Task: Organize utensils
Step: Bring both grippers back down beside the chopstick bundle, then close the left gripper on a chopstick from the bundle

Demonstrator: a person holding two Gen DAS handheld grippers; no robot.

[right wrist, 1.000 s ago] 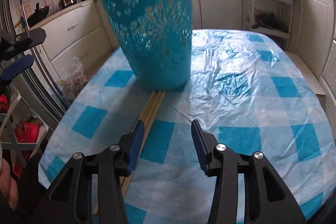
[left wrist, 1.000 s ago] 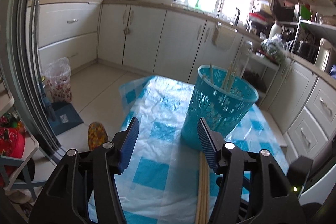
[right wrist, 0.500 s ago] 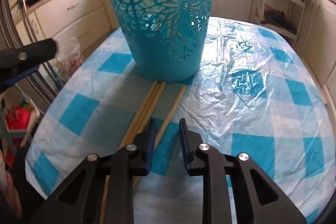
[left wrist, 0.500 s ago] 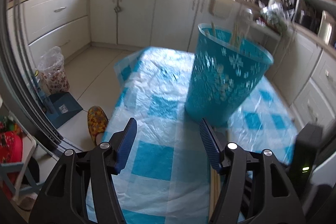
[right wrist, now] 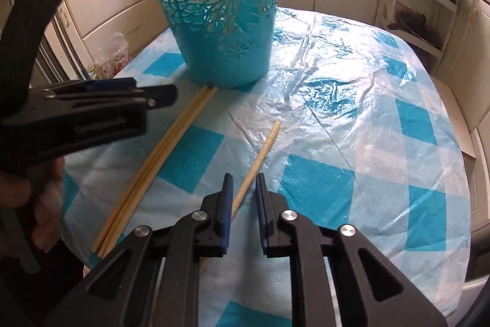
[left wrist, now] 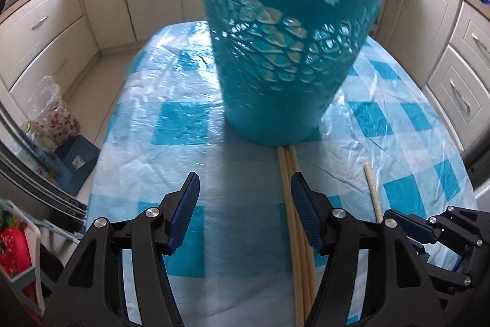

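Observation:
A teal cut-out basket stands on the blue-checked tablecloth. Three pale wooden chopsticks lie side by side, their far ends at the basket's foot. My left gripper hangs open low over the cloth, its right finger over those three; it also shows in the right wrist view. A single chopstick lies apart, slanting into my right gripper, whose jaws are closing and pinch its near end.
A hand holds the left gripper's handle. White cabinets ring the table. A flowered plastic bag and a blue dustpan sit on the floor to the left. The cloth to the right bears only wrinkled plastic.
My left gripper came down and closer to the basket, tilting toward the table. The right jaws narrowed around one chopstick, which now lies drawn back from the basket.

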